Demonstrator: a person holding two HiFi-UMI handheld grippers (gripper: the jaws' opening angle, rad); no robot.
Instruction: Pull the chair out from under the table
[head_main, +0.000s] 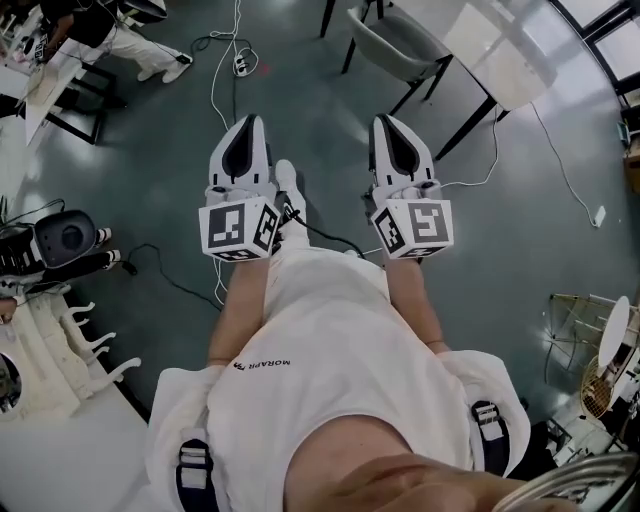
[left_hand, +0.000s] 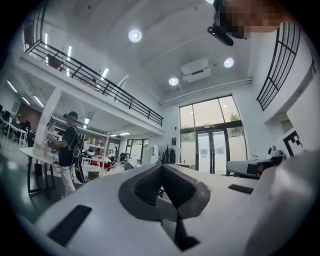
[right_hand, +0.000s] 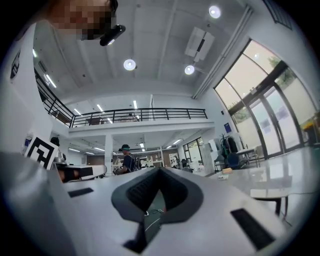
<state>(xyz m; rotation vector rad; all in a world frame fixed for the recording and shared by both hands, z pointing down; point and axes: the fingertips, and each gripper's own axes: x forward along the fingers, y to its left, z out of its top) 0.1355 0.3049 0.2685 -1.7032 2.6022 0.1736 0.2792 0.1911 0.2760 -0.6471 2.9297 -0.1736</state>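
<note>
**Tongs shut, chair well apart from them**

Chair (head_main: 397, 45) is the thing to pull. It sits at the top of the head view, tucked partly under the white counter (head_main: 500, 50), and its grey shell shows at the counter's near edge.

The left tongs (head_main: 247, 130) and the right tongs (head_main: 397, 128) are both clenched tight with nothing in them (each tongs' own view shows only the big room past the closed tips). They are held side by side in front of the person's body, pointing out flat. I think they are held like this because no grab has begun yet, and the chair is not in reach.

Between the tongs and the chair lies bare grey floor (head_main: 310, 90), so the chair has room to slide out this way. A white cable (head_main: 214, 90) runs on the floor to the left, away from that path. The tongs need to open before they can take the chair's rim.
</note>
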